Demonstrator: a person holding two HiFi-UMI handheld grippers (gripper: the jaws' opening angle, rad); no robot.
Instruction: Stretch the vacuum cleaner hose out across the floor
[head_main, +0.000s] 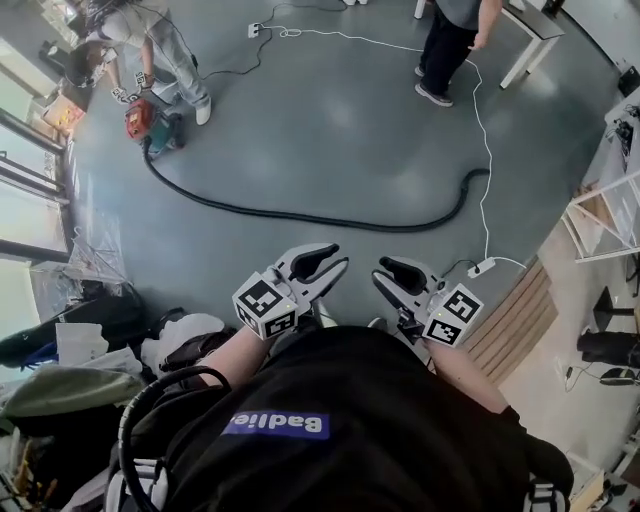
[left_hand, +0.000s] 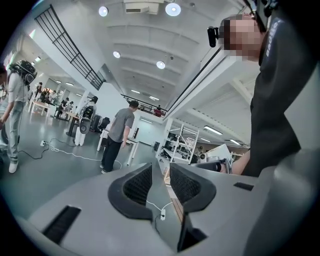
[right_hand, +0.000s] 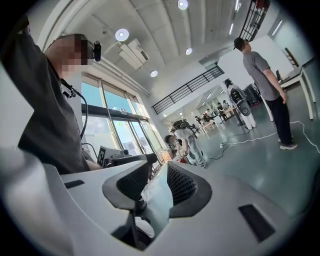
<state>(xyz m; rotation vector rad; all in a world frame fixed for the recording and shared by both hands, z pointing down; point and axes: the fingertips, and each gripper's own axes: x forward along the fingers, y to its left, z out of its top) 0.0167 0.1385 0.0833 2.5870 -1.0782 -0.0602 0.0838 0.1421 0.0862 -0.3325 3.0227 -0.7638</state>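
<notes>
In the head view a long black vacuum hose (head_main: 300, 217) curves over the grey floor, from a red vacuum cleaner (head_main: 141, 121) at the far left to a hooked free end (head_main: 472, 178) at the right. Both grippers are held up close to my chest, well short of the hose and apart from it. My left gripper (head_main: 326, 262) is open with an empty gap between its pads (left_hand: 160, 172). My right gripper (head_main: 390, 272) is also open, and nothing lies between its pads (right_hand: 157, 177).
A person (head_main: 150, 45) bends over the vacuum cleaner; another person (head_main: 450, 45) stands at the far right by a white table (head_main: 530, 30). A white cable (head_main: 482, 130) runs to a power strip (head_main: 482, 267). A wooden pallet (head_main: 515, 310) and shelving (head_main: 610, 215) stand right, bags and clutter (head_main: 90, 345) left.
</notes>
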